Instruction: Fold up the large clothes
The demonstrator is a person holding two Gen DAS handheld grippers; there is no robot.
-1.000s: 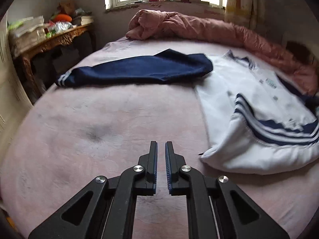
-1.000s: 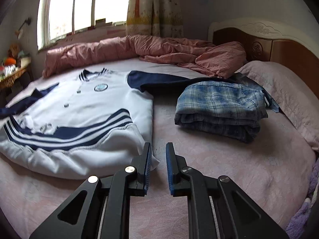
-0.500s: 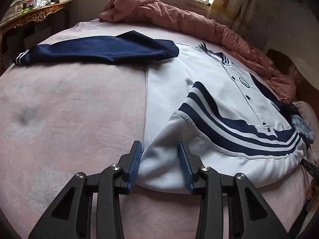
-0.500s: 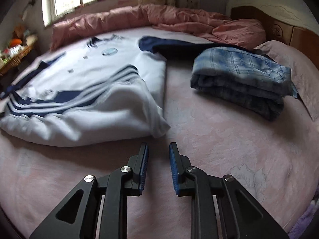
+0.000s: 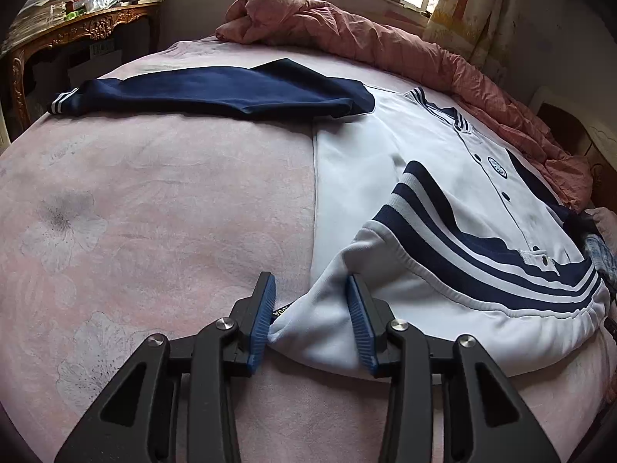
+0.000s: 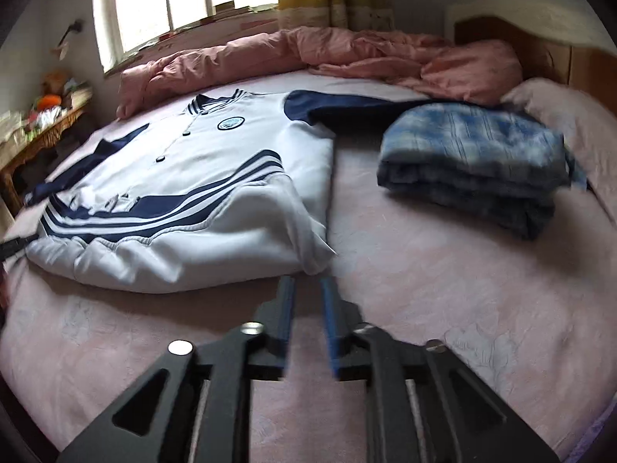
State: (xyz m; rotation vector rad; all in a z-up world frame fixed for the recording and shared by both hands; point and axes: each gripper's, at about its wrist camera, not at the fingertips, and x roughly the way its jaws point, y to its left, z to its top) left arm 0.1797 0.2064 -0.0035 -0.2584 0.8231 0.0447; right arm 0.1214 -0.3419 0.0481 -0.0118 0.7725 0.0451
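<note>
left gripper (image 5: 310, 289) now parted astride jacket (image 5: 385, 177) hem corner; right gripper (image 6: 307, 289) just opened, empty.

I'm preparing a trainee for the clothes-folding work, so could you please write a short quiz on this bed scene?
1. True or false: the folded plaid garment lies on top of the white jacket.
2. What sits between the left claw's fingers? A the jacket's hem corner; B the pink quilt; C nothing.
3. What colour is the jacket's outstretched sleeve?
Key: 1 false: it lies beside the jacket, apart from it, on the bed. 2 A: the jaws have just been opening, with the hem corner between them. 3 navy.
</note>
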